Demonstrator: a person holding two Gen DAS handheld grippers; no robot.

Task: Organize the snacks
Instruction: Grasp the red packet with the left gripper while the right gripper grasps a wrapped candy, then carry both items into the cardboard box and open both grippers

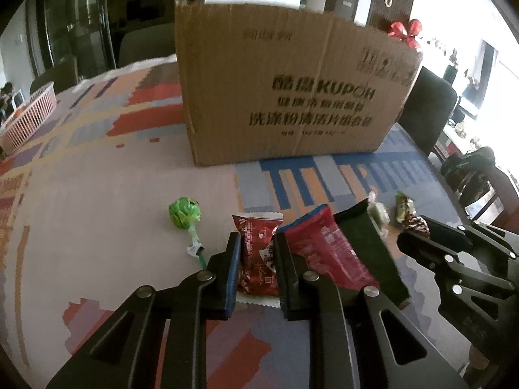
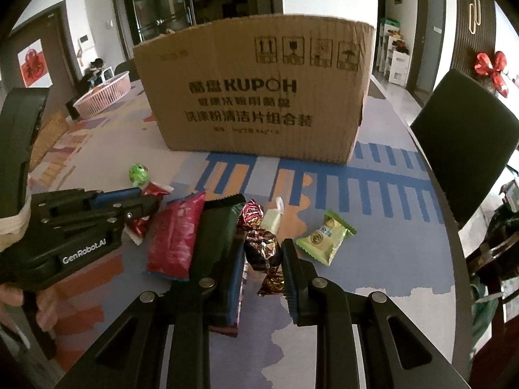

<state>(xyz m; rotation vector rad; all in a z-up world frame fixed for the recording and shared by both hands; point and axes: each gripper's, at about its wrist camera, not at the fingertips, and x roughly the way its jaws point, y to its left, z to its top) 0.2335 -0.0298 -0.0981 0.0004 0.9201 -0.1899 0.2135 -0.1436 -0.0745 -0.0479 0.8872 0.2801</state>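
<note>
A cardboard box (image 1: 285, 84) stands on the patterned tablecloth; it also shows in the right wrist view (image 2: 259, 97). My left gripper (image 1: 258, 243) is shut on a dark red snack packet (image 1: 258, 253). Beside it lie a red-pink packet (image 1: 324, 249), a dark green packet (image 1: 366, 243) and a green lollipop (image 1: 185, 215). My right gripper (image 2: 262, 246) is shut on a foil-wrapped candy (image 2: 259, 243). A light green packet (image 2: 326, 240) lies just right of it. The left gripper (image 2: 142, 209) shows at the left of the right wrist view.
A pink basket (image 1: 29, 113) sits far left on the table; it also shows in the right wrist view (image 2: 103, 94). A dark chair (image 2: 460, 136) stands at the table's right edge. A small green candy (image 1: 402, 207) lies near the right gripper.
</note>
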